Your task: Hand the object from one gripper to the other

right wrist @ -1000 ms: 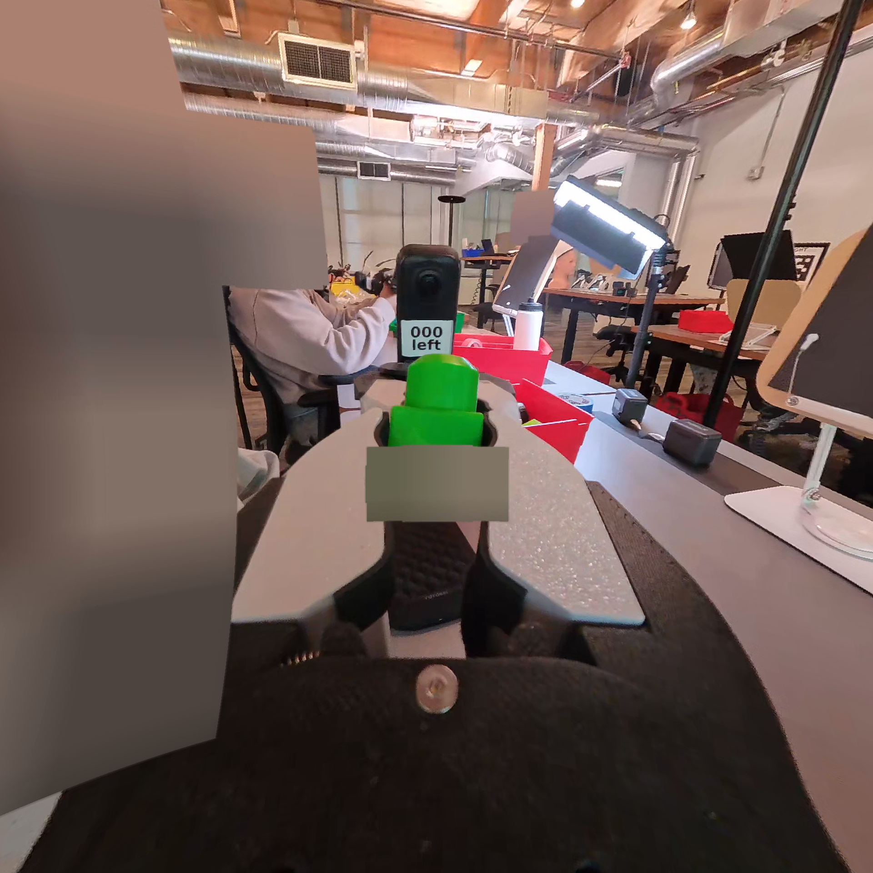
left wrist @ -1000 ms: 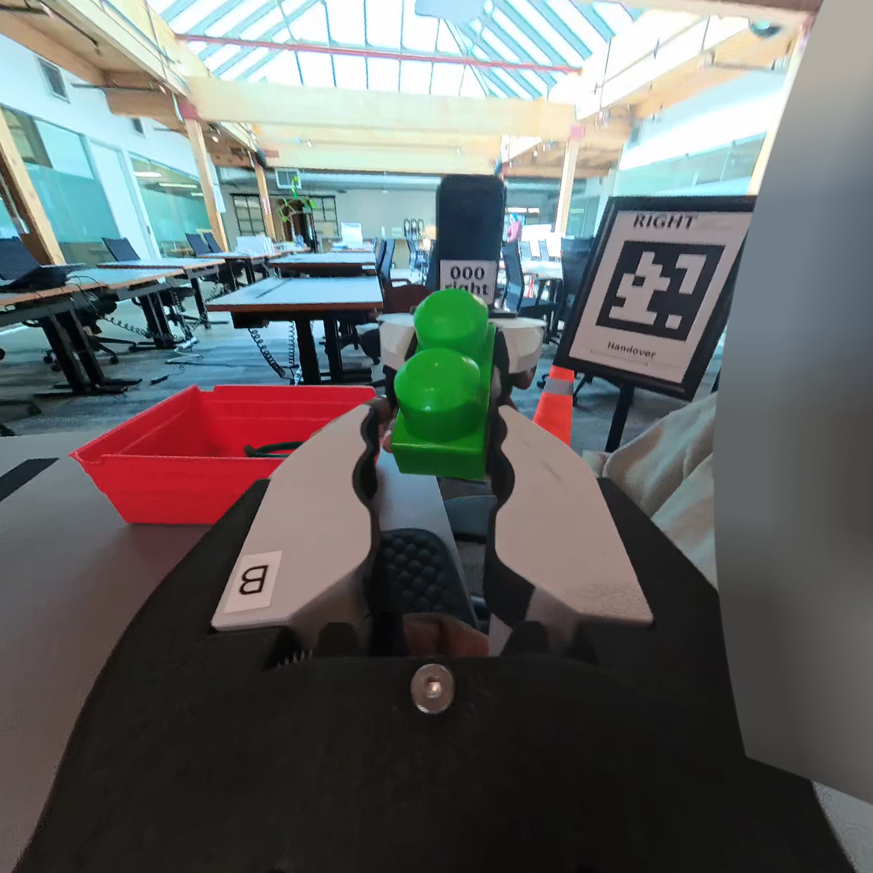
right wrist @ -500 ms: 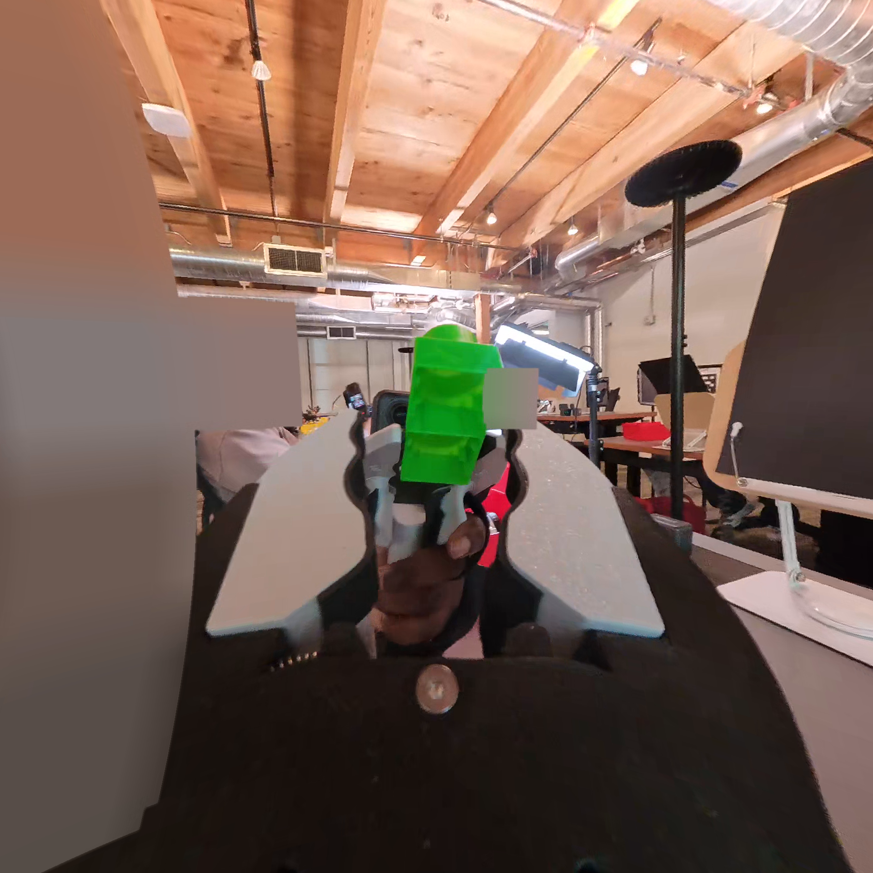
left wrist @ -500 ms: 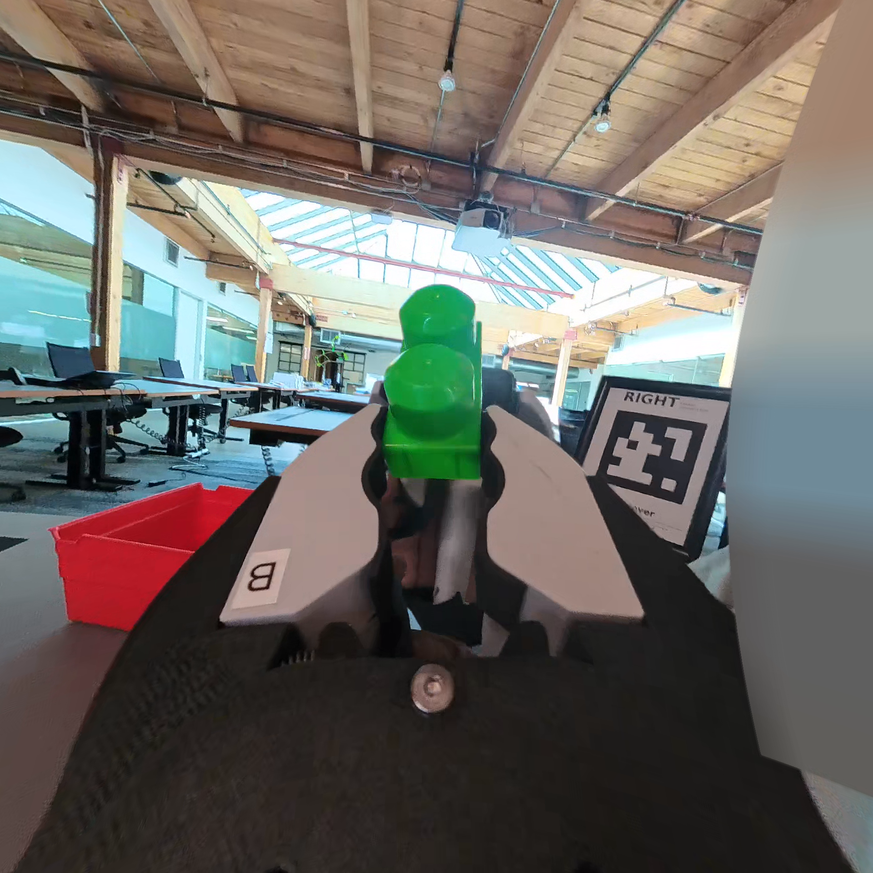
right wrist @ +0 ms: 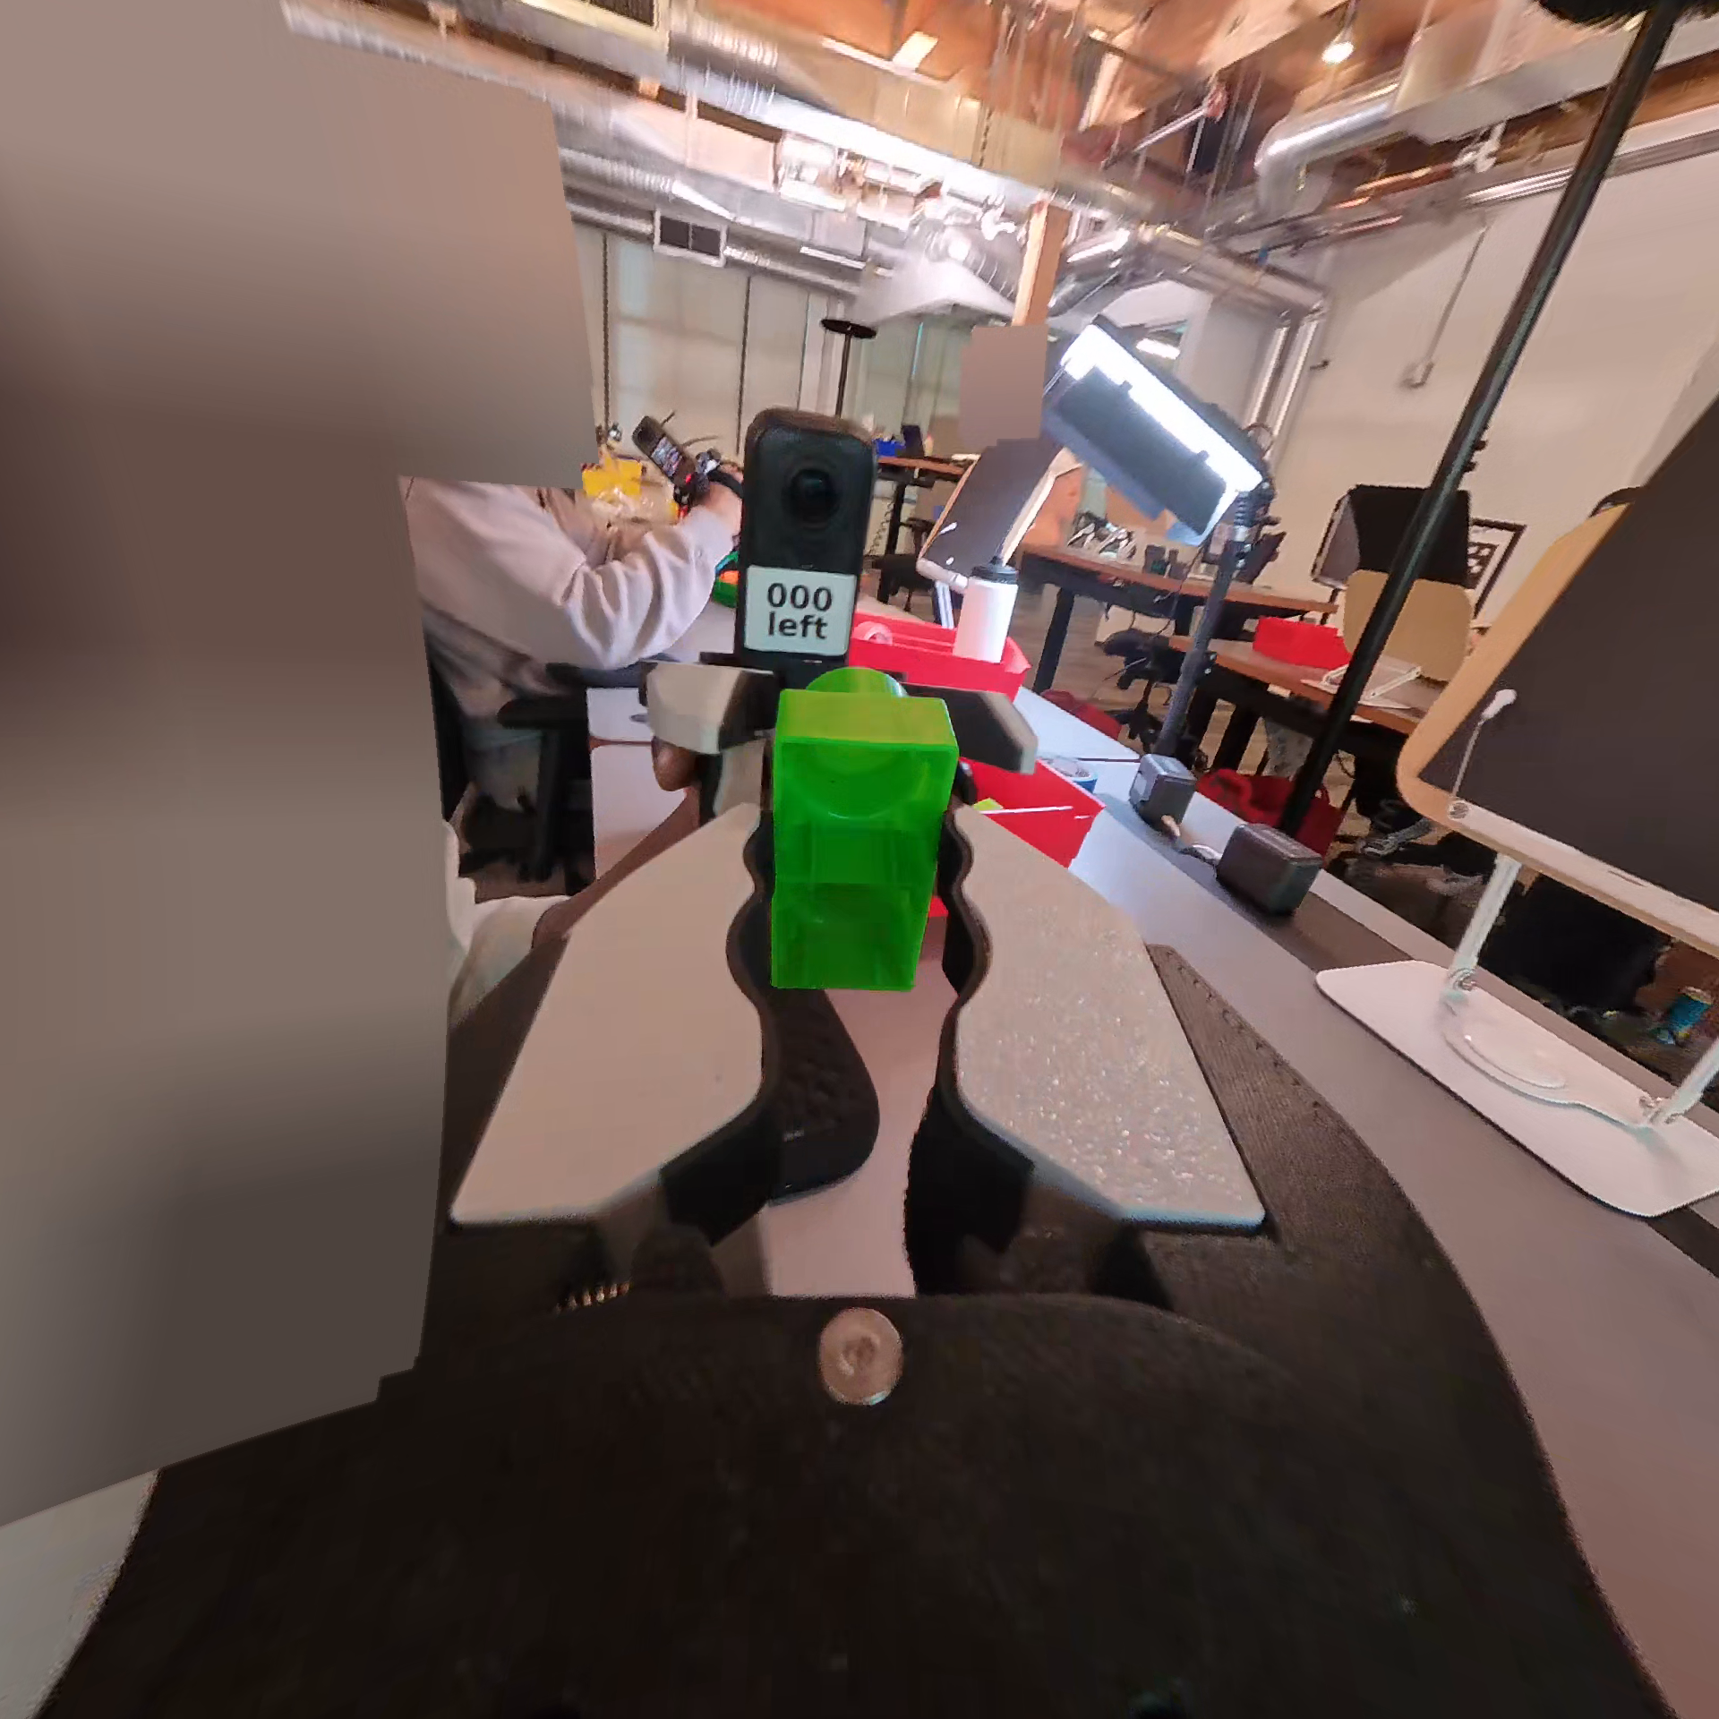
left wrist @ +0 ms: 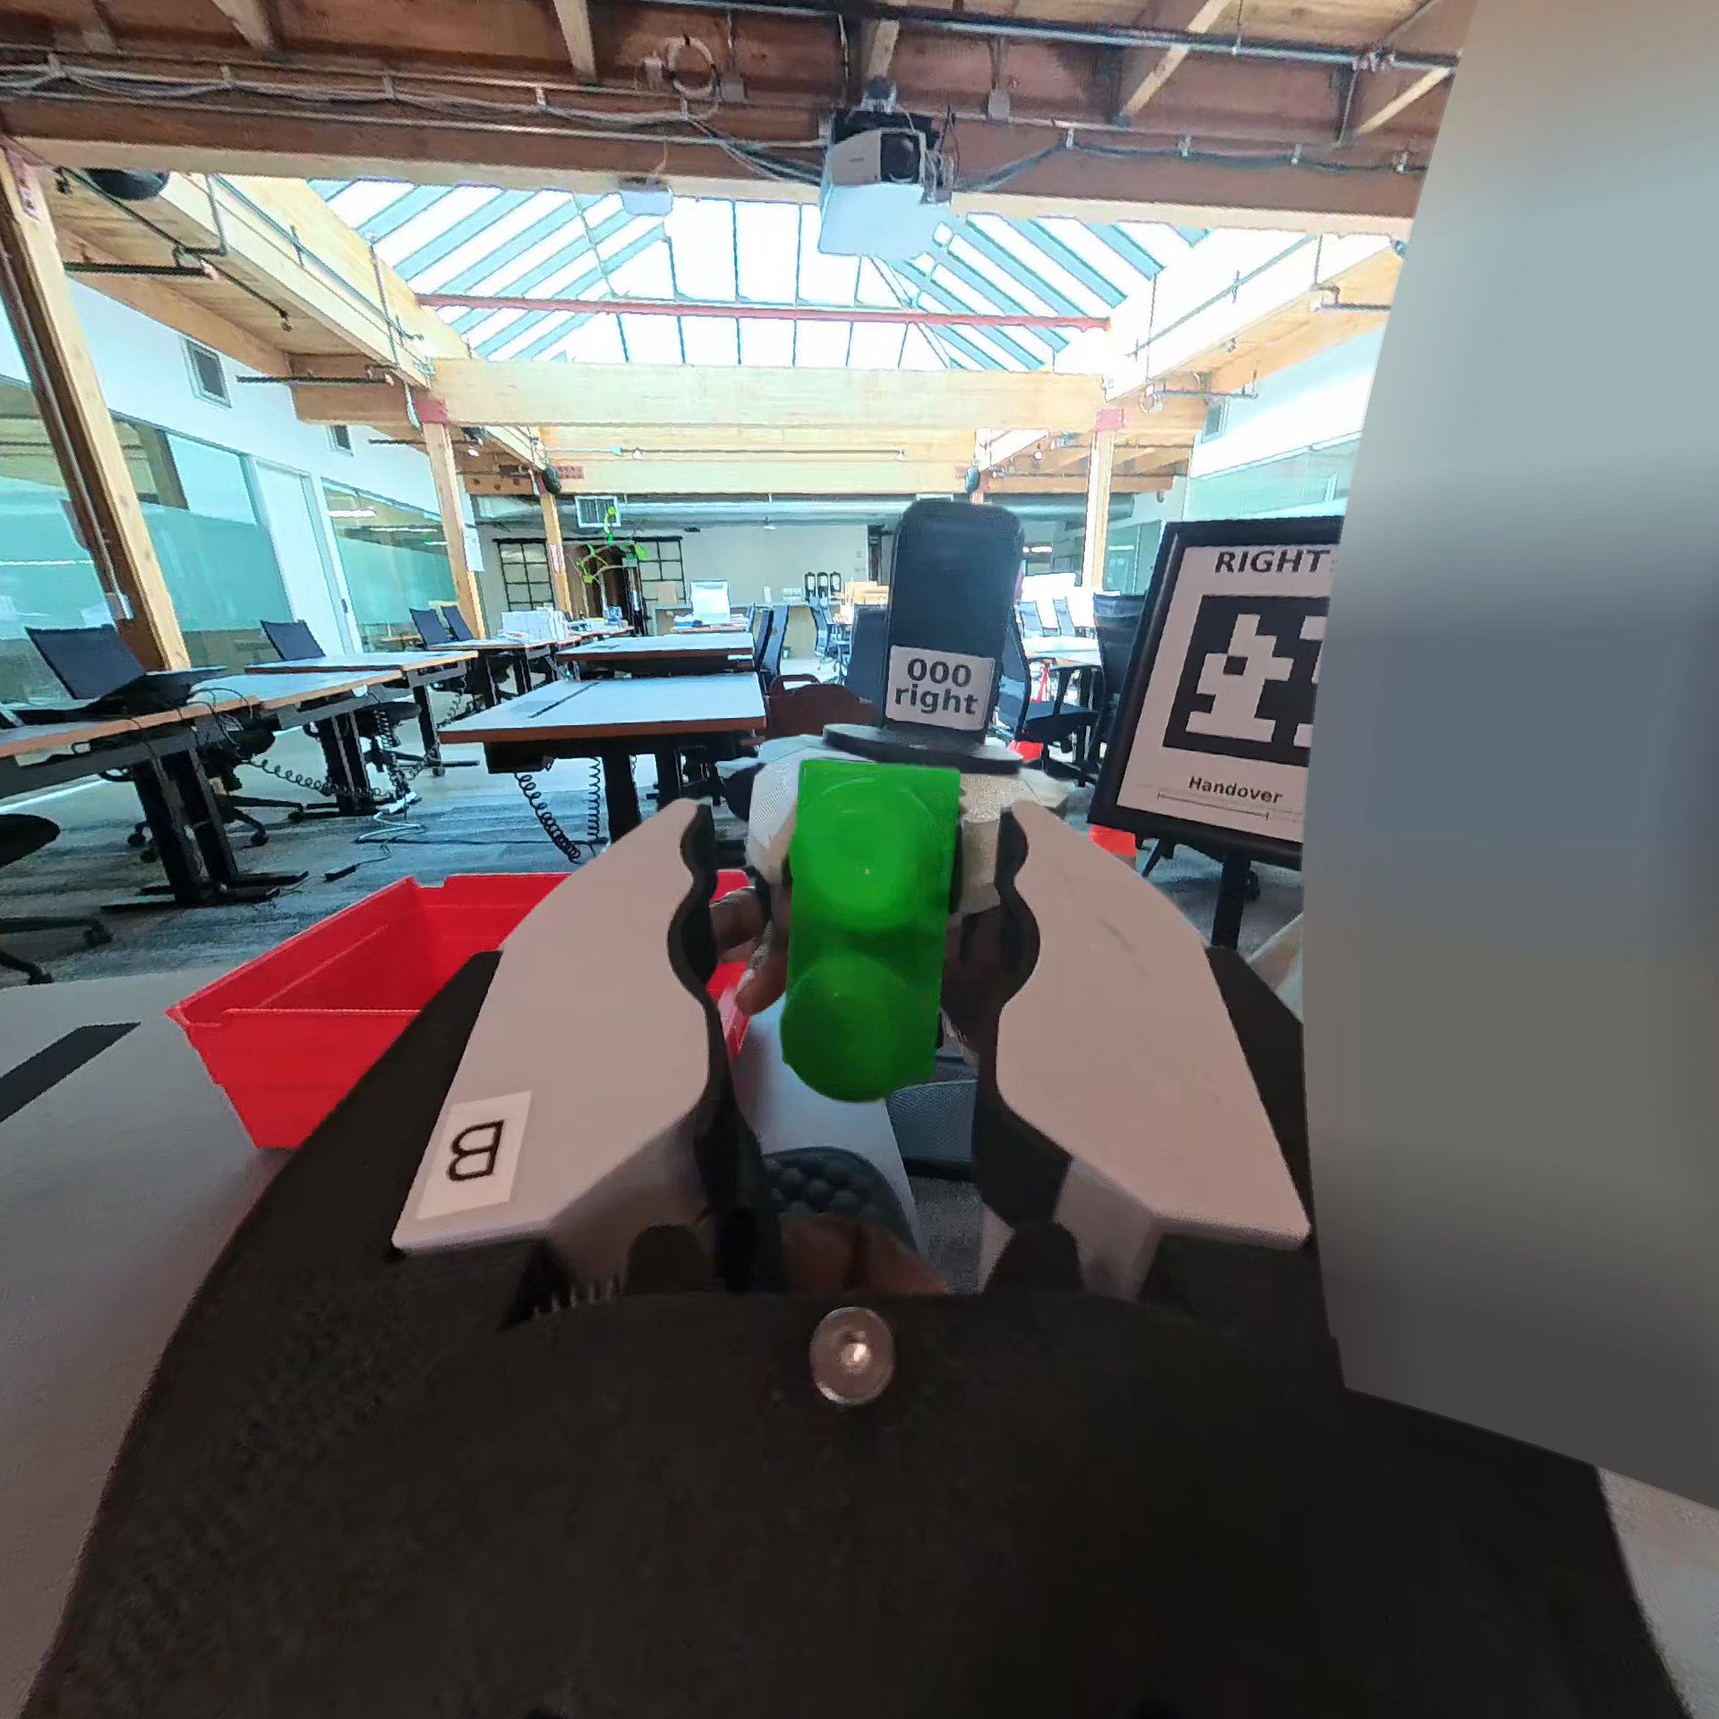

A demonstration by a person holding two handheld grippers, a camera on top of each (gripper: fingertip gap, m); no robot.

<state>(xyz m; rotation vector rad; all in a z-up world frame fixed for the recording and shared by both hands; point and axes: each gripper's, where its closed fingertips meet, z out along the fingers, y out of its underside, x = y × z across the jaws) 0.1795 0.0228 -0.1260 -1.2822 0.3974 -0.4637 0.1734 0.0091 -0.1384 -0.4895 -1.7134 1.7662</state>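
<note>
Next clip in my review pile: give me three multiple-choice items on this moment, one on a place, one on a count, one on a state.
1. In the left wrist view, where is the red bin?
A. On the grey table, left of the gripper
B. On the floor under a desk
C. Right of the gripper, by the sign

2. How many round studs does the green block show?
A. One
B. Two
C. Four

3. Which gripper clamps the block?
A. Left
B. Right
C. Neither

Answers:
1 A: the red bin sits on the grey table, left of the left gripper.
2 B: the green block shows two studs in a row facing the left camera.
3 B: the right gripper has its fingertips against the block's sides, while the left gripper's fingers stand apart from it with gaps on both sides.
</note>
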